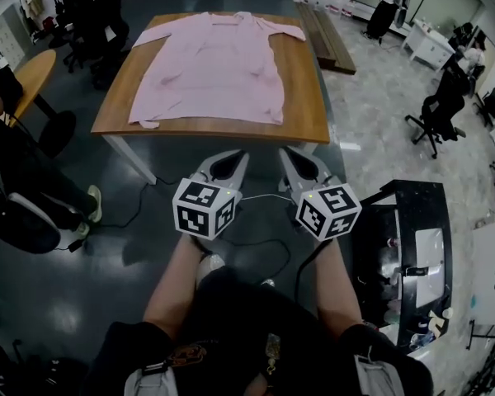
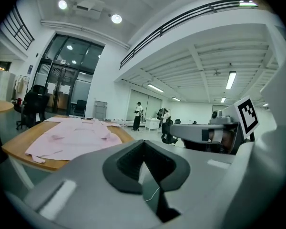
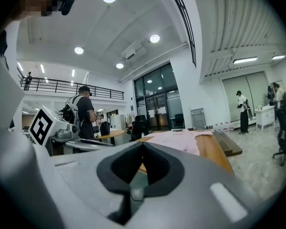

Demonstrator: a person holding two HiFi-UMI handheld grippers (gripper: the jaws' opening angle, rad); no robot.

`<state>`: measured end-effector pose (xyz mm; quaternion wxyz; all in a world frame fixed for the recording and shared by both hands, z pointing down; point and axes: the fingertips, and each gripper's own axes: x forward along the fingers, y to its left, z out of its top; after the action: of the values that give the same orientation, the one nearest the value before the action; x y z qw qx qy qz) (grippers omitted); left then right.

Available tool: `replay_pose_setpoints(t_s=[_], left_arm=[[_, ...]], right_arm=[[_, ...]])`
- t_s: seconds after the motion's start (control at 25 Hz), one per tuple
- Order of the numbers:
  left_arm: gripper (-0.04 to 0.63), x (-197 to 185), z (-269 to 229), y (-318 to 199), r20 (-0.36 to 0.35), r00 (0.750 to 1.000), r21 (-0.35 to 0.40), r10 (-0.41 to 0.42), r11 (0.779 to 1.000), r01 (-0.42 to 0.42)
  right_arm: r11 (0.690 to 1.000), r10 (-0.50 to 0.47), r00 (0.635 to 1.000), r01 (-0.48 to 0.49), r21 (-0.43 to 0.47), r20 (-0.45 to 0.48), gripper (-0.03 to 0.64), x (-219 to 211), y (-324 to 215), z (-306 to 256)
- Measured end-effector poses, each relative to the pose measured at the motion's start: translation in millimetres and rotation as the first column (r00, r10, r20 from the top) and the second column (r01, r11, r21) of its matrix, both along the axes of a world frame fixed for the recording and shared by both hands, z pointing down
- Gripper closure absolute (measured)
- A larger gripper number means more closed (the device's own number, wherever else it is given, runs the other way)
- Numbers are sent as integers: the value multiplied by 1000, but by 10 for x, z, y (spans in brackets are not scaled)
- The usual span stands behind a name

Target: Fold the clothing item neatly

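Observation:
A pink short-sleeved shirt (image 1: 210,68) lies spread flat on the wooden table (image 1: 312,114), collar at the far end. It also shows in the left gripper view as the shirt (image 2: 76,135) and in the right gripper view as the shirt (image 3: 178,140). My left gripper (image 1: 241,155) and right gripper (image 1: 284,152) hang side by side just short of the table's near edge, above the floor. Both are shut with nothing between the jaws. Neither touches the shirt.
A round wooden table (image 1: 29,77) and office chairs (image 1: 91,23) stand at the left. A black stand with gear (image 1: 408,254) is at my right. Wooden benches (image 1: 326,35) lie beyond the table's right side. People stand in the far background. Cables lie on the floor under the grippers.

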<state>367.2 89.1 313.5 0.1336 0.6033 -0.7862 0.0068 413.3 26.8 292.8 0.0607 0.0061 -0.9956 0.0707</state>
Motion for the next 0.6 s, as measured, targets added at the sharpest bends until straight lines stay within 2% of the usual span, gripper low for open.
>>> replay_pose_setpoints(t_s=[0.24, 0.44, 0.6], left_arm=[[588, -783, 155, 326, 17, 1000, -32, -16, 999, 17], [588, -1298, 283, 509, -24, 998, -43, -52, 998, 51], [588, -1619, 409, 519, -30, 997, -63, -68, 996, 66]], right_arm=[[998, -27, 997, 30, 52, -72, 615, -805, 278, 180], [998, -20, 995, 26, 64, -98, 615, -1236, 379, 235], [998, -15, 993, 22, 56, -120, 615, -1537, 365, 344]])
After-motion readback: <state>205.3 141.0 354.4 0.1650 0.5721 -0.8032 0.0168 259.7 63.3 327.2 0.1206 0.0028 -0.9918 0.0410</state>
